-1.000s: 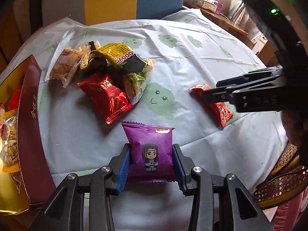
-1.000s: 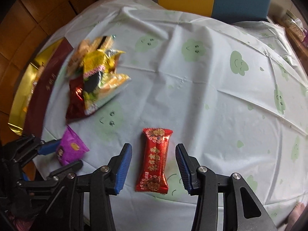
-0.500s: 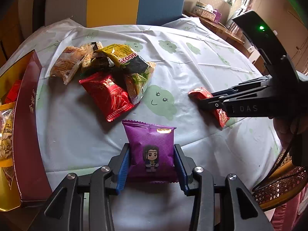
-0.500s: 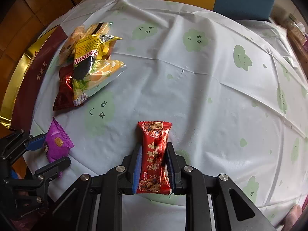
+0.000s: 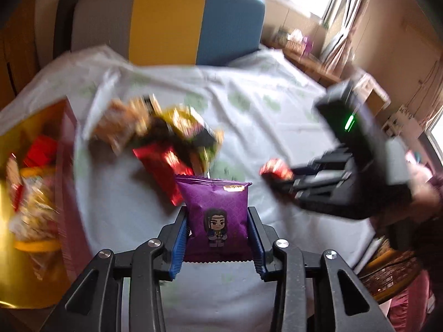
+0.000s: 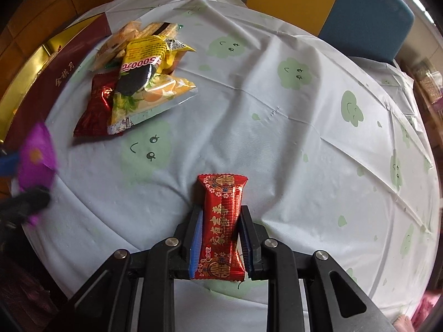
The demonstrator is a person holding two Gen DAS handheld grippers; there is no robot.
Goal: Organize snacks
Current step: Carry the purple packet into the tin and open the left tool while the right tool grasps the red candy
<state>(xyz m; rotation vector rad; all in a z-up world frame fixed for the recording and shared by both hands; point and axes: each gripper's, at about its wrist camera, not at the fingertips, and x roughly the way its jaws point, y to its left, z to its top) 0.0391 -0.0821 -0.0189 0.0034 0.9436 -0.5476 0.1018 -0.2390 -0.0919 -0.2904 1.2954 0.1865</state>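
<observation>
My left gripper (image 5: 218, 221) is shut on a purple snack packet (image 5: 217, 215) with a cartoon figure and holds it above the table. My right gripper (image 6: 220, 221) is shut on a red candy packet (image 6: 221, 227) with gold print, just above the tablecloth. The red packet also shows in the left wrist view (image 5: 275, 167), and the purple one, blurred, shows at the left of the right wrist view (image 6: 36, 160). A pile of snacks (image 6: 138, 83), yellow, orange and red packets, lies on the table's far left. A maroon and gold box (image 5: 33, 193) with several snacks in it stands at the left edge.
The round table carries a white cloth with green smiley clouds (image 6: 290, 116). A grey, yellow and blue chair back (image 5: 166, 25) stands behind it. A wooden shelf with small items (image 5: 299, 47) stands at the far right by the window.
My left gripper has lifted the purple packet and swung up, blurring its view. My right gripper closed on the red packet between one second and half a second ago and still holds it.
</observation>
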